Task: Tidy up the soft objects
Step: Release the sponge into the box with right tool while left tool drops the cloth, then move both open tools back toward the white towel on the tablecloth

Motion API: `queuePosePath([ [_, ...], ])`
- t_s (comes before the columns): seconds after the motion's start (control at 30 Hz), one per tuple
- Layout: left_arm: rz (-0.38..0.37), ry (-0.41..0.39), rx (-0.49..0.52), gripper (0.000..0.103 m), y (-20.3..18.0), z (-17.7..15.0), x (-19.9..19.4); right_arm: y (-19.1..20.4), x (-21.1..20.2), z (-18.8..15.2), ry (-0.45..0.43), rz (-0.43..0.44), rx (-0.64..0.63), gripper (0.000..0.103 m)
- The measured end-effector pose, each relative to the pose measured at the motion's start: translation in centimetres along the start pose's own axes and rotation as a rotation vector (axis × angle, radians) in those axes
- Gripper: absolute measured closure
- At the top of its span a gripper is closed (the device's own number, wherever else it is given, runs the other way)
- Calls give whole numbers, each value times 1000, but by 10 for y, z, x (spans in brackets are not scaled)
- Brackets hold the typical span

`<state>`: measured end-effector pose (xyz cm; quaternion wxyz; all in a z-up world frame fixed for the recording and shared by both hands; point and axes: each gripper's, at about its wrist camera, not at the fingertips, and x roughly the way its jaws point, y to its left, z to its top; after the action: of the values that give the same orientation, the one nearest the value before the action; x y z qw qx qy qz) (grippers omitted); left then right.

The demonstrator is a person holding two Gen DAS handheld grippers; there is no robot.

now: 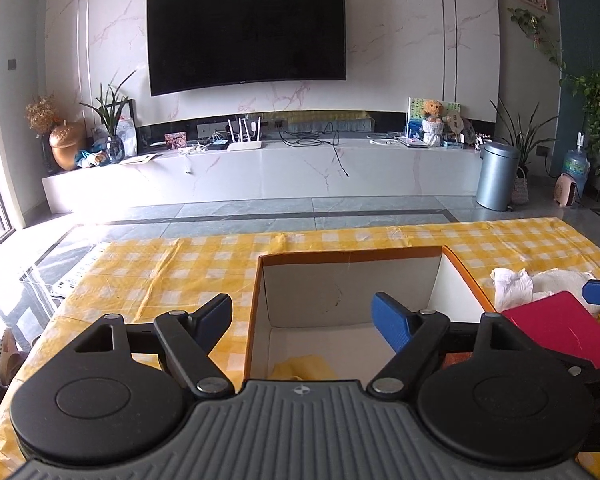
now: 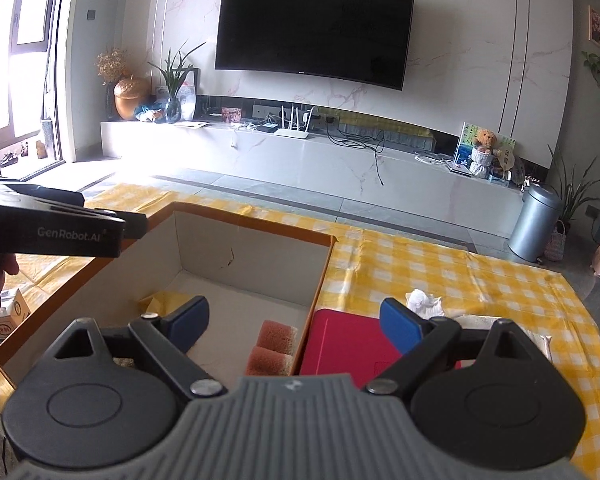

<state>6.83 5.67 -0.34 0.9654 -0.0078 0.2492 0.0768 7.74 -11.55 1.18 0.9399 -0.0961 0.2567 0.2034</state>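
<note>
An open cardboard box with an orange rim (image 1: pixel 256 320) (image 2: pixel 324 276) stands on the yellow checked tablecloth. Inside lie a yellow cloth (image 1: pixel 300 366) (image 2: pixel 160 300) and two orange sponges (image 2: pixel 272 344). My left gripper (image 1: pixel 302 322) hovers open over the box's near left side with nothing between its fingers. It also shows from the side in the right wrist view (image 2: pixel 138 224), held by a hand. My right gripper (image 2: pixel 296 324) is open and empty above the box's right wall. To the right of the box lie a red flat pad (image 1: pixel 560 328) (image 2: pixel 348 340) and crumpled white cloth (image 1: pixel 512 284) (image 2: pixel 424 300).
A small printed carton (image 2: pixel 12 312) sits left of the box. The tablecloth (image 1: pixel 160 264) runs to the far table edge, with tiled floor beyond. Against the wall are a TV cabinet (image 1: pixel 260 168) and a grey bin (image 1: pixel 496 176).
</note>
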Motion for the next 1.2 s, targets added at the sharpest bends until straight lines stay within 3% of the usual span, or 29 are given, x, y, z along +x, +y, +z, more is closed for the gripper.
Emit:
queuePosePath([
  [0.13, -20, -18, -29, 10, 0, 6, -9, -6, -3, -1, 10, 8, 23, 13],
  [0.2, -56, -5, -36, 10, -1, 6, -9, -6, 0, -3, 39, 46, 17, 17],
  [0.23, -71, 1, -42, 10, -2, 5, -8, -5, 1, -5, 48, 66, 11, 25],
  [0.27, -100, 15, -50, 10, -4, 3, -6, -3, 2, -6, 57, 81, 9, 30],
  [0.4, -300, 98, -100, 10, -13, -5, 7, -6, 2, -4, 58, 44, 21, 30],
  [0.43, -355, 115, -122, 13, -15, -7, 11, -11, 0, -3, 54, 35, 28, 30],
  [0.5, -444, 157, -165, 27, -20, -11, 23, -19, -4, -2, 54, 20, 37, 30],
  [0.57, -495, 204, -198, 38, -24, -15, 36, -27, -8, -3, 52, -8, 48, 30],
  [0.7, -463, 274, -157, 71, -34, -27, 56, -44, -10, -6, 56, -51, 82, 30],
  [0.93, -453, 313, -109, 72, -40, -40, 65, -57, -18, -4, 31, -51, 131, 30],
  [0.97, -437, 301, -86, 72, -43, -40, 63, -56, -18, -4, 32, -48, 129, 30],
  [1.0, -408, 308, -49, 65, -47, -41, 62, -56, -17, -4, 37, -46, 125, 30],
  [1.07, -314, 366, 59, 58, -63, -47, 63, -56, -15, -4, 45, -47, 118, 30],
  [1.2, -258, 336, 142, 70, -68, -52, 53, -55, -16, -5, 45, -48, 114, 30],
])
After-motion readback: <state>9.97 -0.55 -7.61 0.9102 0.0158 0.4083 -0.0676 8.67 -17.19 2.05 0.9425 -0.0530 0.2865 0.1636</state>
